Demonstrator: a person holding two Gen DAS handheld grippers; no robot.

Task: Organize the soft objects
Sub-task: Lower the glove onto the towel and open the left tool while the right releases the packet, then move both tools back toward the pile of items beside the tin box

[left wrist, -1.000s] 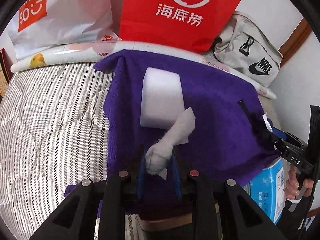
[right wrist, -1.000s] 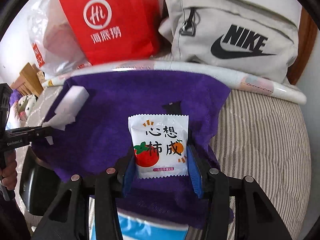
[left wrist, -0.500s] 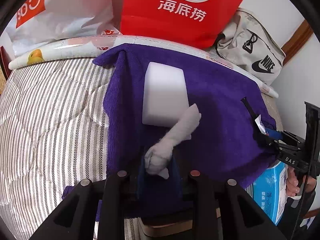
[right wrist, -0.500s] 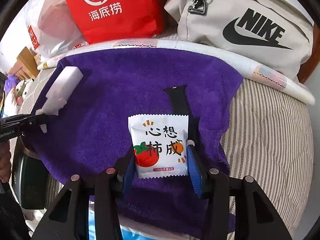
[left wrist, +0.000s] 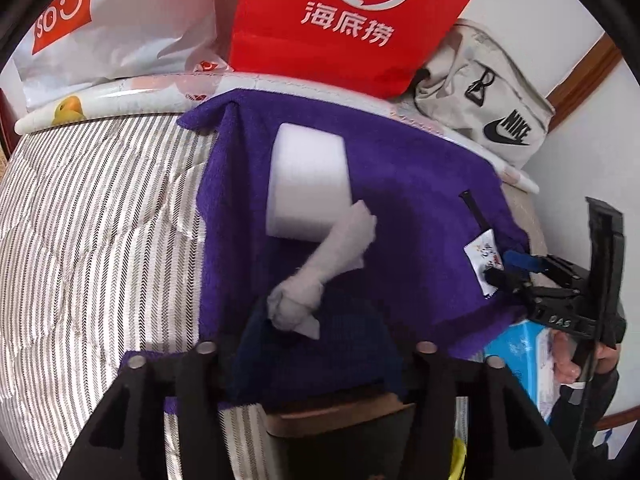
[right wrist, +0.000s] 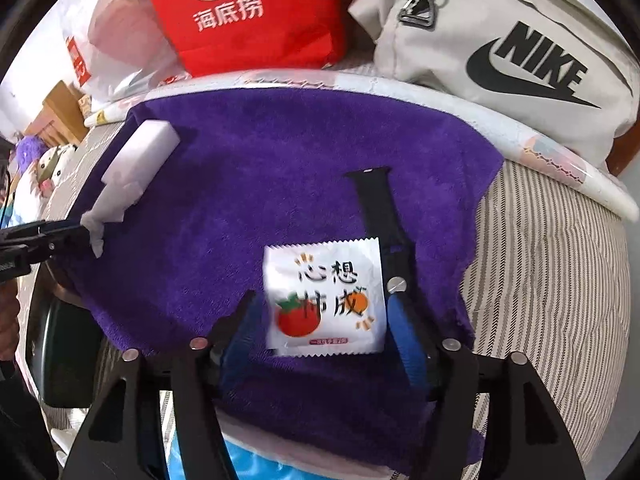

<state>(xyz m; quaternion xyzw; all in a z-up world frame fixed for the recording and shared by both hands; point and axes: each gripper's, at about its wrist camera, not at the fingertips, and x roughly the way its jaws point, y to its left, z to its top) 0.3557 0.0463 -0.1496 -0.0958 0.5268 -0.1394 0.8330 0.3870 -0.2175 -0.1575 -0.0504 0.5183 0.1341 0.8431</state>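
Note:
A purple towel (left wrist: 416, 216) lies spread on the striped bed. On it sit a white sponge block (left wrist: 306, 184) and a twisted white tissue (left wrist: 320, 276). My left gripper (left wrist: 316, 320) has its jaws spread wide; the tissue lies loose on the towel between them. In the right wrist view, a white snack packet (right wrist: 326, 300) printed with a tomato lies on the towel (right wrist: 280, 168) between the opened fingers of my right gripper (right wrist: 320, 320). A black watch strap (right wrist: 380, 204) lies just behind the packet.
A red paper bag (left wrist: 352, 20), a white plastic bag (left wrist: 108, 20) and a grey Nike bag (right wrist: 512, 52) stand along the back. A blue pack (left wrist: 524, 356) sits under the towel's near right corner. Striped bedding (left wrist: 92, 240) extends left.
Both grippers have opened: the left let go of the tissue, the right let go of the snack packet. Both objects now rest on the towel. The right gripper moved forward toward the strap.

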